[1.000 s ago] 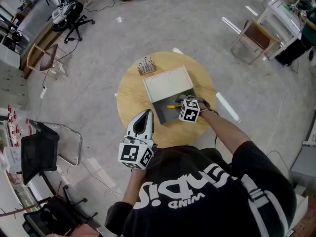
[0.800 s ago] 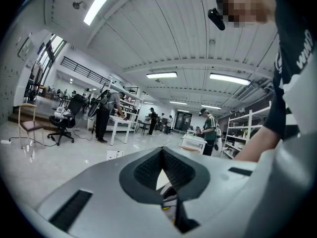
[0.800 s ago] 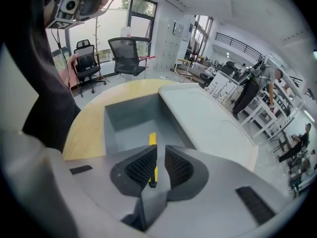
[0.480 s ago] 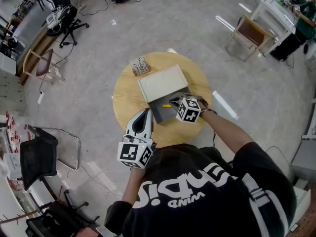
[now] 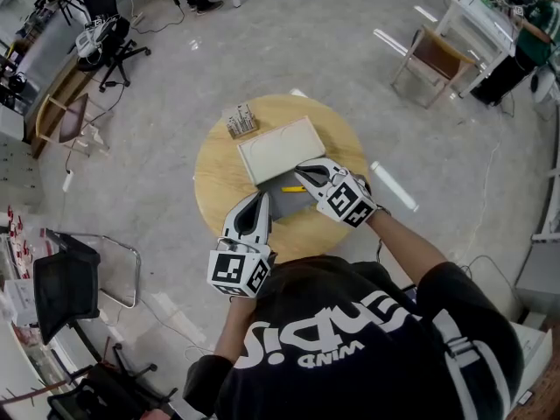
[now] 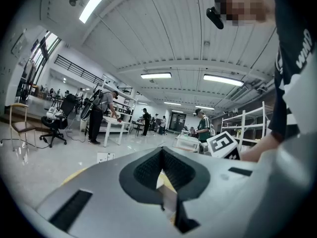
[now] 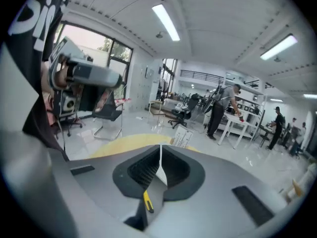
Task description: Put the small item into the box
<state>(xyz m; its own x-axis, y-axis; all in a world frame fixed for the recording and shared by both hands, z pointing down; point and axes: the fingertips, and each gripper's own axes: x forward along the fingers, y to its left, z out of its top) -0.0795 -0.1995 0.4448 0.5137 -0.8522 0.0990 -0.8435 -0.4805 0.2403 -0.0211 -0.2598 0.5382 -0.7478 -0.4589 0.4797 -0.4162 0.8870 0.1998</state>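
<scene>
Yellow and slim, the small item (image 5: 294, 188) is lying on a grey panel (image 5: 282, 204) that is butting against the near edge of the white box (image 5: 280, 147). From where I am standing I cannot tell whether that grey piece has walls of its own or is only a flat sheet. Both are sitting near the middle of the round wooden bench (image 5: 219, 178), and a little rack (image 5: 238, 121) of upright pieces is standing just beyond the box's far left corner.

The right gripper (image 5: 308, 173) is hovering over the right side of the grey panel and pointing across it, with its tips just beside the small item and not touching it. In the right gripper view its jaws are pressing together in a thin seam (image 7: 160, 165), gripping nothing, and the small item (image 7: 147, 202) is showing below them through the opening.

The left gripper (image 5: 260, 198) is hanging over the near edge of the bench, close to the grey panel's left side and pointing away from the person. In its own view its jaws are likewise meeting at the tips (image 6: 161, 155), with only pale bench showing through the gap beneath.
</scene>
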